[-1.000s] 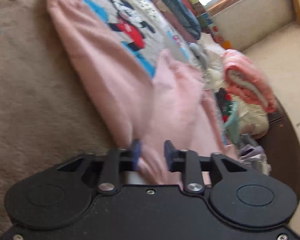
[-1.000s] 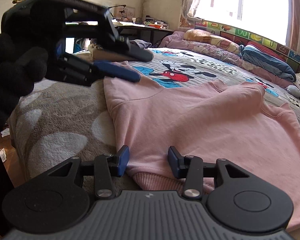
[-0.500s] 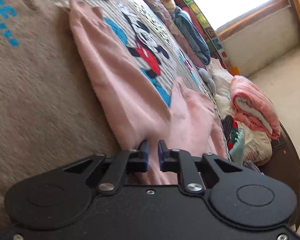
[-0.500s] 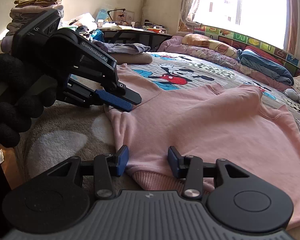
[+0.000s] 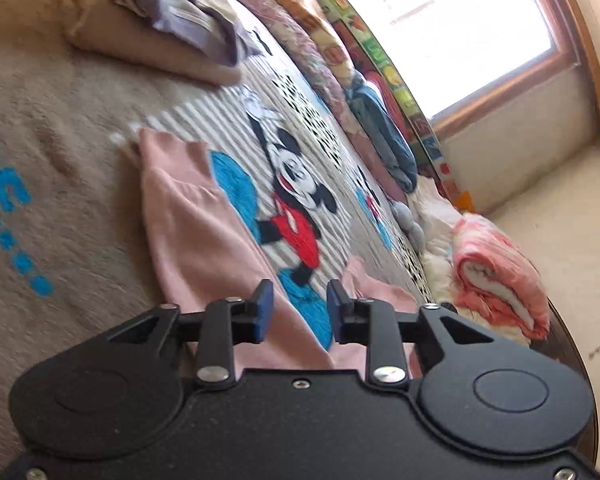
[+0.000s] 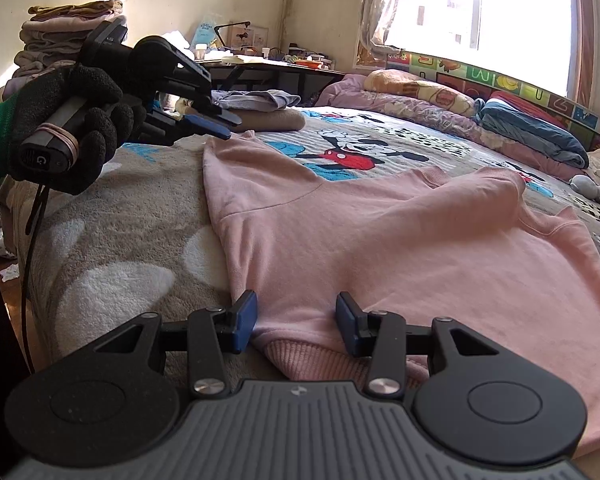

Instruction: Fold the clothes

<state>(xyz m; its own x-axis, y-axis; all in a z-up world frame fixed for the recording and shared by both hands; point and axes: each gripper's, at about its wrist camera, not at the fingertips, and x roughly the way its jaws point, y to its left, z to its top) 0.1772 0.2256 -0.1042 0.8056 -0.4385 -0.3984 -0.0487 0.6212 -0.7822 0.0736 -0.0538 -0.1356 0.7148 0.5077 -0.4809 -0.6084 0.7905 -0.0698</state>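
A pink sweatshirt lies spread on the bed, one sleeve folded across its chest. Its other sleeve stretches out flat toward the far cuff. My left gripper is open and empty, raised above that sleeve; in the right wrist view it hovers near the cuff end, held by a black-gloved hand. My right gripper is open and empty, low over the ribbed hem at the near edge of the bed.
A Mickey Mouse bedspread and a beige fleece blanket cover the bed. Folded clothes lie at its far side, rolled bedding under the window. A cluttered desk stands behind. A pink-white bundle lies at the bed's foot.
My left gripper has opened from nearly shut, let go of the sleeve and lifted away toward the cuff end. The right gripper has stayed still and open.
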